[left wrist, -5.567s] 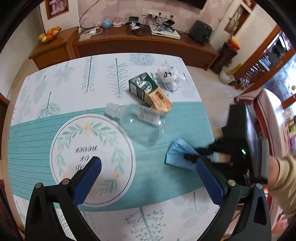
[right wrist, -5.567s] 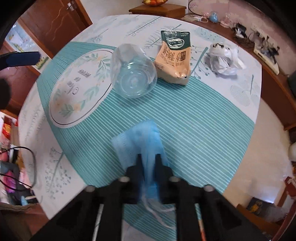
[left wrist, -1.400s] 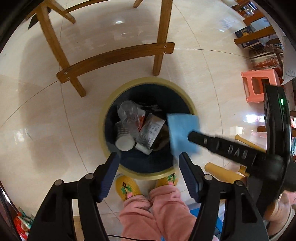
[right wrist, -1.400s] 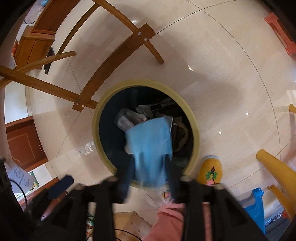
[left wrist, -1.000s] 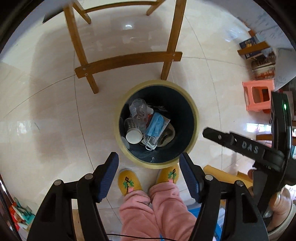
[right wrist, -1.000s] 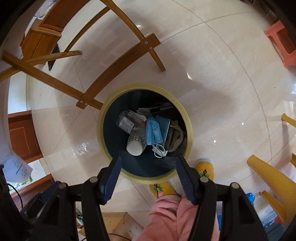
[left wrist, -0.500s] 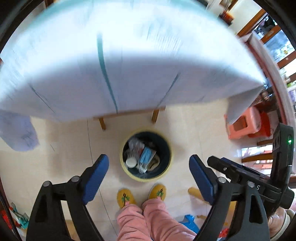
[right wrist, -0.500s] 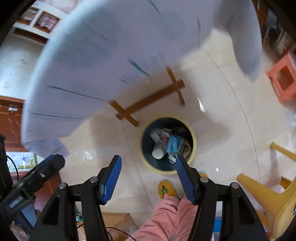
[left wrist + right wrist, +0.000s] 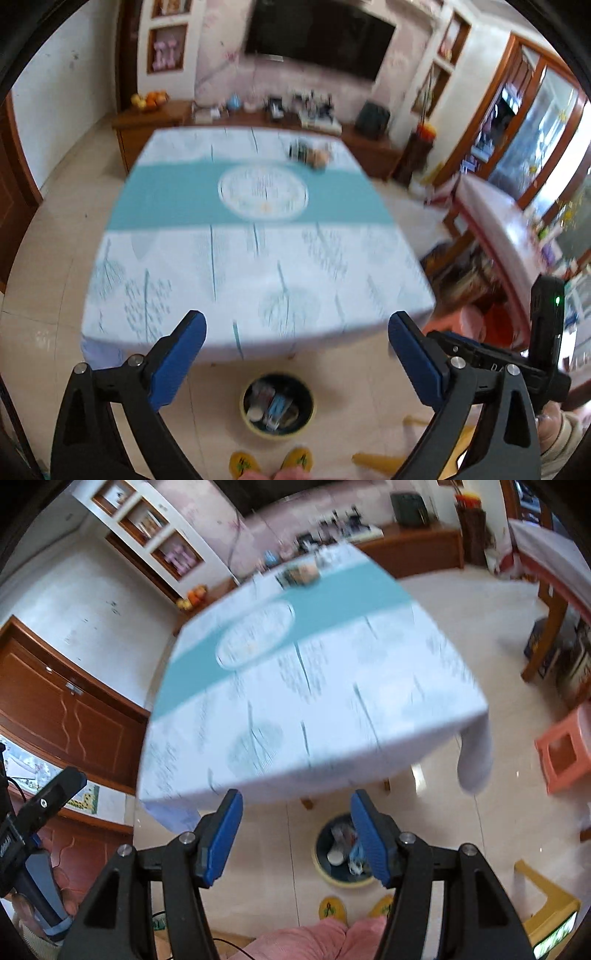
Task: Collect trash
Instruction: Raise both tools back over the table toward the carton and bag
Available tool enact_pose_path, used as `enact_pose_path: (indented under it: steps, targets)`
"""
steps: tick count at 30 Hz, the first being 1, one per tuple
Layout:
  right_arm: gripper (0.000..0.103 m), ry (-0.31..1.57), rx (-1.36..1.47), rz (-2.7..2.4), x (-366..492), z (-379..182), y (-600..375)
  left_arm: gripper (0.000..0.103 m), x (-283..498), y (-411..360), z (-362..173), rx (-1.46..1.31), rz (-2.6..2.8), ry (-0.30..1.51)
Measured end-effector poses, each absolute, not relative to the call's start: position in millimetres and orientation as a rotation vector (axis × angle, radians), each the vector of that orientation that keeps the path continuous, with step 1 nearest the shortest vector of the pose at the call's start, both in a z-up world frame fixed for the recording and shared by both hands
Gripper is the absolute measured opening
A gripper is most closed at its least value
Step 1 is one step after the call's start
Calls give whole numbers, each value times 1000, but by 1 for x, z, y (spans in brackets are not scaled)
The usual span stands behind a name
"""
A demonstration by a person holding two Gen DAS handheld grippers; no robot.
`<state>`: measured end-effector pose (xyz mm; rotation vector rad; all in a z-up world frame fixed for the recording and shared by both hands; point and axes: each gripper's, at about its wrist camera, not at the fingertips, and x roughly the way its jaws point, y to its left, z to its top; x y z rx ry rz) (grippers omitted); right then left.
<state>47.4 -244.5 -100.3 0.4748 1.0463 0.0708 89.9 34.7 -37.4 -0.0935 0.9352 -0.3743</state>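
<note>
Table (image 9: 258, 280) edge overhangs floor bin (image 9: 277, 405); carton (image 9: 308, 153) far side.

- Table (image 9: 258, 266) under a white-and-teal cloth, ahead of both tongs.
- Carton (image 9: 308, 155), blurred, lies on its far side.
- Tiled floor (image 9: 214, 406) below the tongs carries a bin (image 9: 277, 432) of trash.

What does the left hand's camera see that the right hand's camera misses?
Left only: a TV on the far wall. Right only: a brown door and pink trousers. Both: the table, the packet at its far end, the bin on the floor with a blue mask inside, and yellow slippers.
</note>
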Motion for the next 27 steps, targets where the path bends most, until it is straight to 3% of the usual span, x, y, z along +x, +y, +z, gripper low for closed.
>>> enact_pose_path:
  steps: [9,27]
  targets:
    - [61,919,420,53,84,-37,-249,98,134,47,31,-106,-407,801]
    - [61,776,364,-47,182,22,-258,100,250,17,74,-13,-477,738]
